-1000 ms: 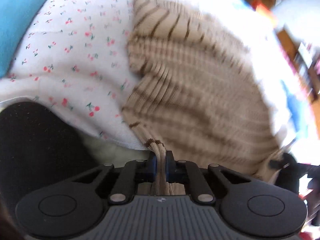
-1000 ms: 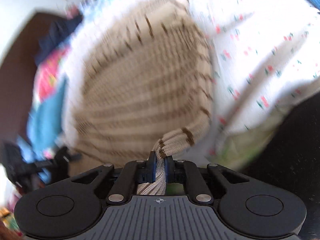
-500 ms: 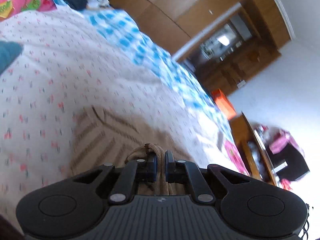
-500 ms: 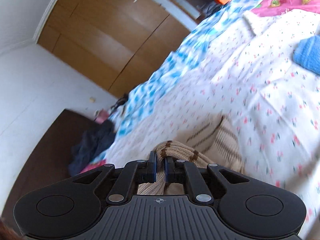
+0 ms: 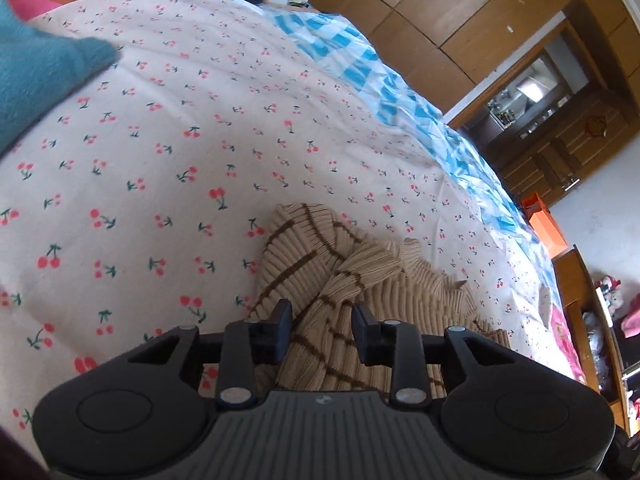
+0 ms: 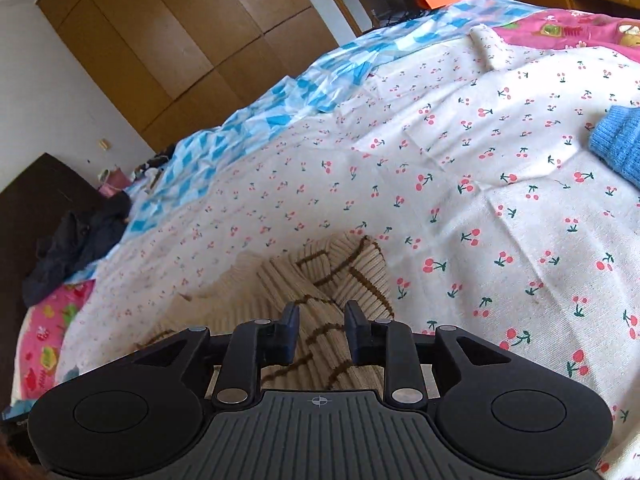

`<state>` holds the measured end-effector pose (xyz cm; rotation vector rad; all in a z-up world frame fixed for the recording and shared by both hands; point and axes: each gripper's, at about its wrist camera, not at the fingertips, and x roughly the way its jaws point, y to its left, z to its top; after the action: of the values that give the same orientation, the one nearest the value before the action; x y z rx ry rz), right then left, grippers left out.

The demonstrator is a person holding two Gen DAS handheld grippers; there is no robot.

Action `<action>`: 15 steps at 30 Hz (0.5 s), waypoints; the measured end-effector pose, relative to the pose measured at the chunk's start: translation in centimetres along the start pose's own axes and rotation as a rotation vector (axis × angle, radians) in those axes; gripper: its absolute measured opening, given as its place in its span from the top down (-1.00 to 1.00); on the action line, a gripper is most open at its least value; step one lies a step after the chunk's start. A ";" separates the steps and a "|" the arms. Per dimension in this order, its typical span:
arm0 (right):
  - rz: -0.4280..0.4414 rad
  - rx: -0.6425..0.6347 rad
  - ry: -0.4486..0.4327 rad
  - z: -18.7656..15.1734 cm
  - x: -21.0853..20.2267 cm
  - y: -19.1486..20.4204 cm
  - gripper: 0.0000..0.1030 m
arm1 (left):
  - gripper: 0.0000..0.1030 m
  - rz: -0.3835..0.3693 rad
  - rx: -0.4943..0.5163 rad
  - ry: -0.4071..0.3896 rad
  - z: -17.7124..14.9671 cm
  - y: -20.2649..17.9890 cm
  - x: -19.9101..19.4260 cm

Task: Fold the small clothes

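A beige knit garment with brown stripes [image 5: 320,280] lies bunched on the cherry-print bed sheet [image 5: 180,160]. My left gripper [image 5: 322,330] is open just above it, its fingers standing either side of a striped fold without clamping it. In the right wrist view the same garment [image 6: 320,276] lies under my right gripper [image 6: 318,330], which is also open, fingers apart over the striped cloth.
A blue knit garment lies at the left edge [image 5: 36,68] and shows at the far right in the right wrist view [image 6: 618,142]. A blue checked sheet [image 5: 380,80], pink printed bedding [image 6: 560,24], dark clothes [image 6: 72,244] and wooden wardrobes [image 6: 180,40] lie beyond.
Both grippers carried the garment's edge forward over itself, came down to the bed and opened, letting go of the cloth they held.
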<state>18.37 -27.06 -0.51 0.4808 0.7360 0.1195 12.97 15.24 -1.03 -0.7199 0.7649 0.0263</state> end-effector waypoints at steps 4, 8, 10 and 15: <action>-0.021 -0.085 0.019 0.4 1.7 0.8 0.45 | 0.23 0.038 0.044 -0.028 -0.3 -0.4 -0.1; -0.021 -0.160 0.033 1.0 3.6 1.8 0.37 | 0.19 0.035 0.098 -0.037 -0.3 -1.3 0.2; -0.007 -0.173 0.037 1.2 4.0 2.2 0.37 | 0.18 0.049 0.146 -0.044 -0.2 -2.1 0.4; -0.016 -0.242 0.081 1.3 5.5 2.8 0.38 | 0.15 0.048 0.191 -0.042 -0.3 -3.0 1.1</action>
<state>23.47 -23.59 -1.73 0.2401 0.7929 0.2115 14.43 12.48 -0.16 -0.5182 0.7333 0.0119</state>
